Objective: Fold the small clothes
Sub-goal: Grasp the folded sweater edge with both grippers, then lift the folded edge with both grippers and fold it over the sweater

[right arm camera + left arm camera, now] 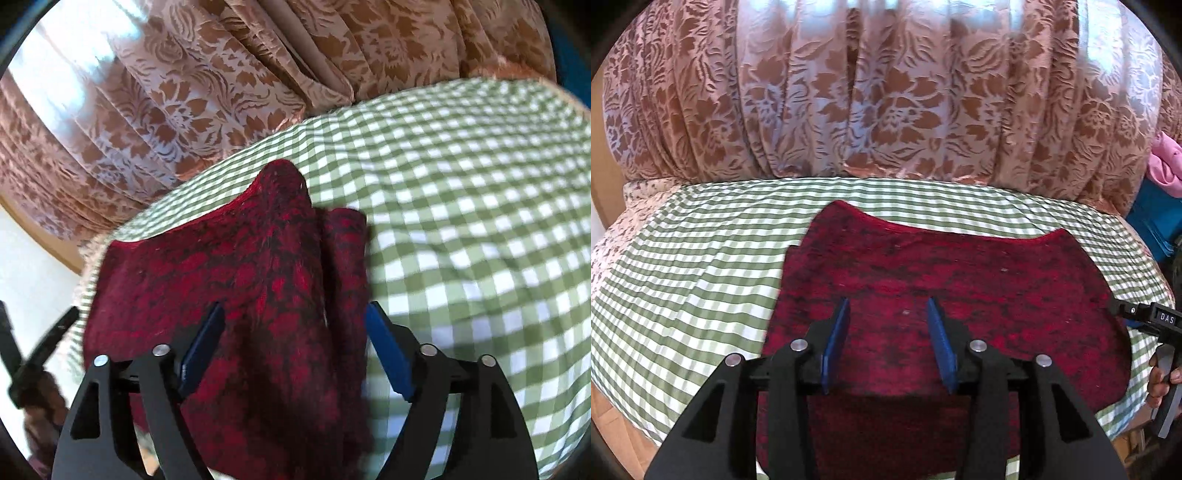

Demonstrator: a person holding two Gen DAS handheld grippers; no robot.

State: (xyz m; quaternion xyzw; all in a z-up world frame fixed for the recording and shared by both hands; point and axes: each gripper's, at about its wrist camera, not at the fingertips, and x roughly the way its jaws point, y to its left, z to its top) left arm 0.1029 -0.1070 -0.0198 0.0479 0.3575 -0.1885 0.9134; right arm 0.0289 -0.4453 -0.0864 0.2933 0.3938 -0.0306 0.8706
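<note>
A small dark red garment with a black pattern (942, 280) lies spread on a green-and-white checked cloth (701, 258). My left gripper (888, 310) hovers over the garment's near middle, open and empty. My right gripper (295, 317) is open over the garment's right edge (280, 280), where the fabric rises in a fold between the blue fingers (388, 347). Part of the right gripper shows at the right edge of the left wrist view (1152, 321). The left gripper's dark body shows at the left of the right wrist view (40, 354).
A pink-brown floral curtain (886, 96) hangs behind the surface. Pink cloth (1167, 162) and a blue container (1156, 225) sit at the far right. A wooden edge (44, 236) and a white wall lie to the left.
</note>
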